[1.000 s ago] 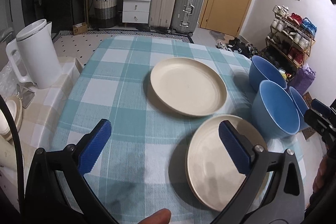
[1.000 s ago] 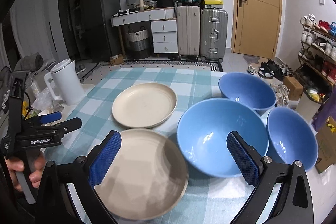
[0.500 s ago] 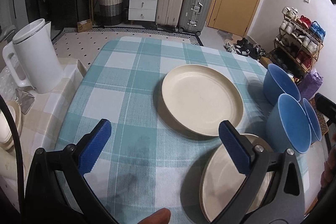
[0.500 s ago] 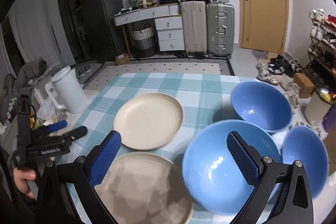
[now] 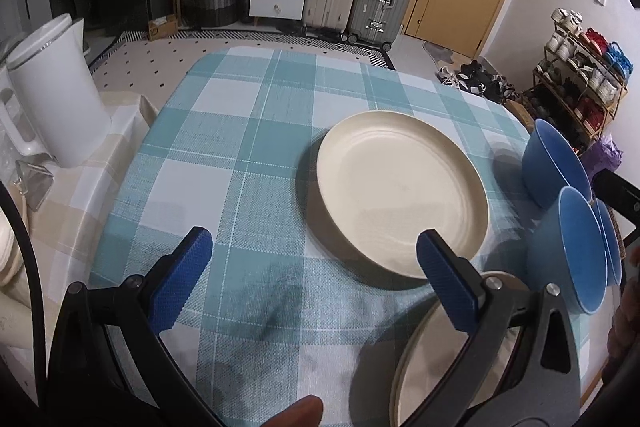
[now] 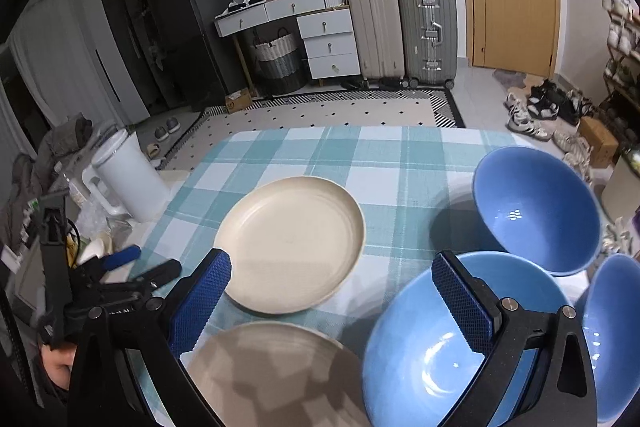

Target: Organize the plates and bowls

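Since a second ago, both grippers have been drawn back and raised, so that the near plate (image 5: 424,367) has slid to the bottom of the left wrist view and the far plate (image 5: 402,197) now sits between the spread fingers. The left gripper (image 5: 316,271) is held wide apart over the checked tablecloth (image 5: 224,163), grasping nothing; the far plate lies just ahead of its right finger, and the near plate lies under that finger. The right gripper (image 6: 332,303) is likewise spread and empty. It hangs above the seam between the near plate (image 6: 280,375) and the nearest blue bowl (image 6: 432,359), with the far plate (image 6: 292,239) ahead and to the left.

Three blue bowls are grouped at the right of the table: the second bowl (image 6: 536,207) behind the nearest one and a third bowl (image 6: 616,331) at the edge. The plates are kept apart from the bowls and all pieces lie singly, unstacked, which suggests that sorting has not yet begun. Both grippers appear to be held high and open to leave either kind of dish reachable. A white kettle (image 5: 56,95) stands off the cloth at the left, clear of the work.
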### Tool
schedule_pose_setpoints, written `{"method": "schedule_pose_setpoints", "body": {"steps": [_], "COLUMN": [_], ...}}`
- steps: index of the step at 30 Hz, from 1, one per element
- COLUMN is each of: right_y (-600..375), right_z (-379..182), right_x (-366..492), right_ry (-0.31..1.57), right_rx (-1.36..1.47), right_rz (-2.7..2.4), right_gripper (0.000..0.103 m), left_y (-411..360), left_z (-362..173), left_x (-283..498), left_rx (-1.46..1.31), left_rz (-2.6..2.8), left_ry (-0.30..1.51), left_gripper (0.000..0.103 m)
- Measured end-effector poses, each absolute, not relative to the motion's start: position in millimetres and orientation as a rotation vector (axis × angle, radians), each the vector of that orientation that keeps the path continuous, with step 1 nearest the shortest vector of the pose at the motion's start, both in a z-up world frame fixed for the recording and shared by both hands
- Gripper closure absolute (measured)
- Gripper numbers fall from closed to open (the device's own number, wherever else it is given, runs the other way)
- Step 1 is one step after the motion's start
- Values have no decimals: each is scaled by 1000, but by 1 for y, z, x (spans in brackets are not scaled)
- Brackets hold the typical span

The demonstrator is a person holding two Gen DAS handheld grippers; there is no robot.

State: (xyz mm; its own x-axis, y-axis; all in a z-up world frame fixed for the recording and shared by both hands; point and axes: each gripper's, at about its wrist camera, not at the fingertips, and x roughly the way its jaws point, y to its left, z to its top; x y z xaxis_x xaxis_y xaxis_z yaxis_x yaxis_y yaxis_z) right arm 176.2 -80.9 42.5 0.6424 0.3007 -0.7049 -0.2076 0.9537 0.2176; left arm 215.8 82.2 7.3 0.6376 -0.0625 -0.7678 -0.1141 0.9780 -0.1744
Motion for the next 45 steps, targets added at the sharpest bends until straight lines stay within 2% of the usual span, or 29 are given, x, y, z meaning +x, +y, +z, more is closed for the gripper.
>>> {"method": "schedule_pose_setpoints", "body": {"steps": [11,14,21,24,35,40,45], "right_y": [-64,-57,-45,-43,-38,-35,-33], "right_z": [20,14,-5,-12,-28,-37,-41], "right_x": [214,222,240,245,261,266,269], "right_ry": [886,907,967,983,1032,1057,1075], "right_rx": [126,111,81,70,59,33,26], "right_rz": [305,309,301,298,278,271,258], "right_gripper": [1,4,16,17,23,33,35], "left_y": [90,91,93,93,96,104,113], "left_z": [-15,-22,-41,-51,-59,-60,-64], "left_x": [243,250,267,273,278,278,277], "left_rx": [-237,-240,-270,-270,-263,-263,-276], "left_rz": [53,52,36,46,32,39,44], "left_ry": [926,946,992,1014,1013,1013,1023], "left_gripper": [2,6,28,35,42,44,48]}}
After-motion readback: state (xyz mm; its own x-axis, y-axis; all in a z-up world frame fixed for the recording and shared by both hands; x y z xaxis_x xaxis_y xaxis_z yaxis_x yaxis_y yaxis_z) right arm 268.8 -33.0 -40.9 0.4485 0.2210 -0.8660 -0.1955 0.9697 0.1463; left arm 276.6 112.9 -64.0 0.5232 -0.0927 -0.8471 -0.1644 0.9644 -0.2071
